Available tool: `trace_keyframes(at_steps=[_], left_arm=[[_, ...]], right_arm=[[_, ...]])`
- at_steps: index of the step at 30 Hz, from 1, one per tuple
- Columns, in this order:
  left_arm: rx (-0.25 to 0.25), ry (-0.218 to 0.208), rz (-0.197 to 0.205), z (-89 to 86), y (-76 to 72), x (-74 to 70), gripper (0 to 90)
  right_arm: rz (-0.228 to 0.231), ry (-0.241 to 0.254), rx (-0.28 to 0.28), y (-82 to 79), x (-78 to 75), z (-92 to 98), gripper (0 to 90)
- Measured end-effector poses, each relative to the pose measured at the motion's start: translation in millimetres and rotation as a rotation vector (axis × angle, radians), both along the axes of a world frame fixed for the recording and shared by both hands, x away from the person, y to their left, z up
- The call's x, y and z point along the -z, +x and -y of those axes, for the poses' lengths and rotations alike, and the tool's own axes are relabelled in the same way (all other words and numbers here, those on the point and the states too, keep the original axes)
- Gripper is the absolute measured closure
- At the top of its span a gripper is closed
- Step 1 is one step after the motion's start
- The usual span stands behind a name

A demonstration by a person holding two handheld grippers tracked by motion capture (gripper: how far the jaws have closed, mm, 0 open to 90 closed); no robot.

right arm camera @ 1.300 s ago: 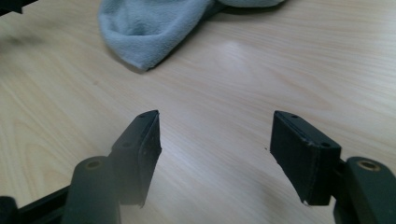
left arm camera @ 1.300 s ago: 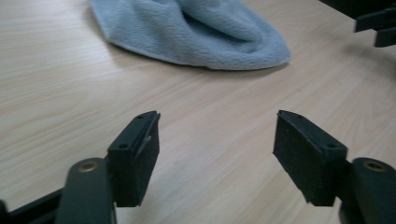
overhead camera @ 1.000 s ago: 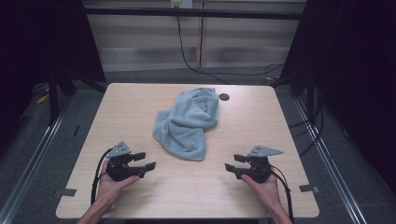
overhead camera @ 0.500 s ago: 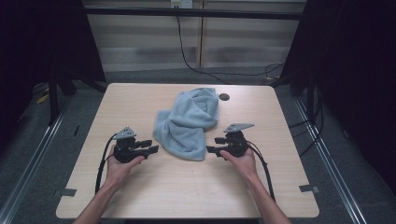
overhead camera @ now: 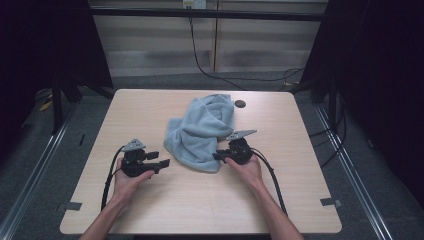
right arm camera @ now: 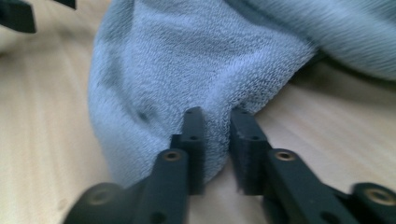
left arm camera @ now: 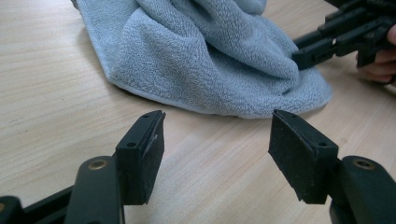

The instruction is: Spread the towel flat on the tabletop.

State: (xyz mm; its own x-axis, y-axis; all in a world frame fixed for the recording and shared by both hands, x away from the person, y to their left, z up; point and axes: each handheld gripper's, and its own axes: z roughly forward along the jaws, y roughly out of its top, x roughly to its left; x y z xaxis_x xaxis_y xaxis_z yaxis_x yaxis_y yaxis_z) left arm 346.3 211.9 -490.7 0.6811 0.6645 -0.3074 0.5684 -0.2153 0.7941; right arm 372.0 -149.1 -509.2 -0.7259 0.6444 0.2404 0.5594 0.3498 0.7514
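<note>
A crumpled light-blue towel (overhead camera: 200, 132) lies in the middle of the wooden table (overhead camera: 310, 165). My right gripper (overhead camera: 216, 156) sits at the towel's near right edge. In the right gripper view its jaws (right arm camera: 215, 112) are pinched on a fold of the towel (right arm camera: 187, 70). My left gripper (overhead camera: 165, 162) rests on the table just left of the towel's near edge. Its jaws stand wide apart with nothing between them (left arm camera: 218, 116), and the towel (left arm camera: 210, 56) lies a short way ahead. The right gripper (left arm camera: 322, 46) touches the towel at the upper right of that view.
A small dark round hole (overhead camera: 240, 104) sits in the table just beyond the towel's far right. Grey tape marks (overhead camera: 331, 201) the near corners. Black cables (overhead camera: 205, 60) trail over the floor behind the table. Bare wood spreads left and right of the towel.
Both grippers have moved forward from the near edge toward the towel. The right one reached the towel's near right edge and closed on a fold; the left stopped just short.
</note>
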Motion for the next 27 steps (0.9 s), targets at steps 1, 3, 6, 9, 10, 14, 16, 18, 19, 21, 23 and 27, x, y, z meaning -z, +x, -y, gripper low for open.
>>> trace_keyframes(at_steps=[1,3,6,9,10,14,16,18,19,21,23,27], left_arm=[[-0.006,-0.019,-0.014,-1.4,1.1,0.7,35.1],[-0.021,-0.006,-0.003,-3.3,1.4,0.2,35.0],[-0.026,-0.01,0.006,-4.1,0.4,-1.5,35.0],[-0.012,-0.006,0.013,-1.4,-0.5,-2.1,35.6],[-0.005,-0.001,0.014,-0.1,-0.7,-1.7,36.4],[0.033,0.014,0.017,7.1,-2.7,-0.1,40.4],[0.042,0.013,0.02,10.2,-3.8,-0.1,42.3],[0.051,0.012,0.024,13.2,-4.6,-0.1,42.6],[0.051,0.012,0.024,13.2,-4.6,-0.1,43.0],[0.065,0.014,0.027,16.3,-5.9,-1.0,43.0],[0.072,0.011,0.032,18.8,-6.8,-1.8,42.8],[0.09,-0.001,0.029,31.0,-4.7,-4.7,42.2]], right_arm=[[-0.006,0.007,-0.002,-1.4,0.7,0.2,82.5],[-0.018,0.016,-0.004,-6.6,0.4,0.2,84.4],[-0.025,0.019,-0.027,-18.2,0.8,-1.7,84.7],[-0.03,0.017,-0.065,-31.6,1.7,-3.4,85.0],[-0.026,0.018,-0.073,-35.5,2.0,-3.4,85.0],[-0.033,0.009,-0.099,-50.4,0.7,-0.7,85.1],[-0.041,0.017,-0.111,-59.2,1.4,1.5,85.2],[-0.043,0.004,-0.127,-66.2,-0.2,1.9,85.2],[-0.043,0.004,-0.127,-66.2,-0.2,1.9,85.2],[-0.052,0.005,-0.152,-81.3,-1.0,3.5,85.1],[-0.061,0.013,-0.169,-92.0,-1.0,5.3,84.9],[-0.036,0.012,-0.164,-110.5,-7.7,11.2,71.1]])
